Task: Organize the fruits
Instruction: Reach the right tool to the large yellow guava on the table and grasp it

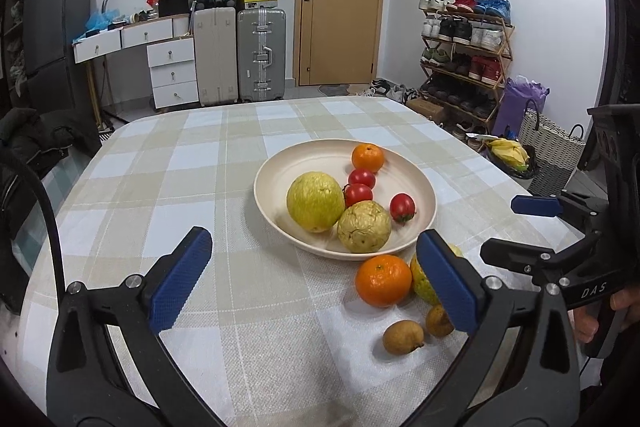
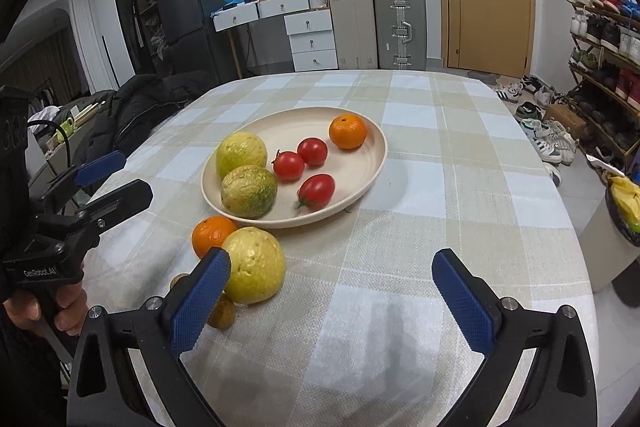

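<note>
Both hand-held grippers, left (image 1: 316, 281) & right (image 2: 332, 293), wide open, holding nothing. Plate (image 1: 280, 163) mid desk (image 1: 160, 167) w/ guavas, tomatoes, orange. Near it: orange (image 1: 383, 280), guava (image 2: 256, 265), two small brown fruits.

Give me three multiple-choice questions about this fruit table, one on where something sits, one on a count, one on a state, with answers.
1. Where is the larger orange?
A. in the plate
B. on the tablecloth beside the plate
C. on the floor

2. How many red tomatoes lie in the plate?
A. one
B. three
C. five

3. How is the left gripper?
A. open, holding nothing
C. shut on a tomato
B. shut on an orange

Answers: 1 B, it rests on the checked tablecloth just outside the rim; 2 B, three tomatoes show; 3 A, its blue pads stand wide apart over bare cloth.
</note>
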### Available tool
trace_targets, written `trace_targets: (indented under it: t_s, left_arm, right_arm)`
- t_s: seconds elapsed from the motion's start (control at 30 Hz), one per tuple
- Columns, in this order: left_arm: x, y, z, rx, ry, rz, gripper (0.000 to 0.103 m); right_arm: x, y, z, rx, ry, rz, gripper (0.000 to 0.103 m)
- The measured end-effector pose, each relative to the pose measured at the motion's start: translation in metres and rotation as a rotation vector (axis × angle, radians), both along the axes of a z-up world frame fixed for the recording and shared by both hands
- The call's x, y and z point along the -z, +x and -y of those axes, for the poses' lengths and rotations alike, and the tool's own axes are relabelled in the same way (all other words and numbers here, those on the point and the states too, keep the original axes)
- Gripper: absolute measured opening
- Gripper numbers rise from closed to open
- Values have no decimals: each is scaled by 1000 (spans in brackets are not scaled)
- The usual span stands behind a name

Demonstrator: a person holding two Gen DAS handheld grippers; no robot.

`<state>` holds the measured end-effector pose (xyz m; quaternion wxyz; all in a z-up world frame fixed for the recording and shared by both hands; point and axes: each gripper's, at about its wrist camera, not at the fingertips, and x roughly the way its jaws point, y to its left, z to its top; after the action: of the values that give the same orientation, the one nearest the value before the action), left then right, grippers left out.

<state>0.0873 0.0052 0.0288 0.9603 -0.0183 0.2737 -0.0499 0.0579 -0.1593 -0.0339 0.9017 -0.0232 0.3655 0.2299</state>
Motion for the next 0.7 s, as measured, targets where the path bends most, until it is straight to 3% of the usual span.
trace_targets:
  t_s: [0.7]
  left_arm:
    - [13,9,12,23,54,-50,102]
  right_arm:
    - [12,-3,-14,-27,-54,-51,103]
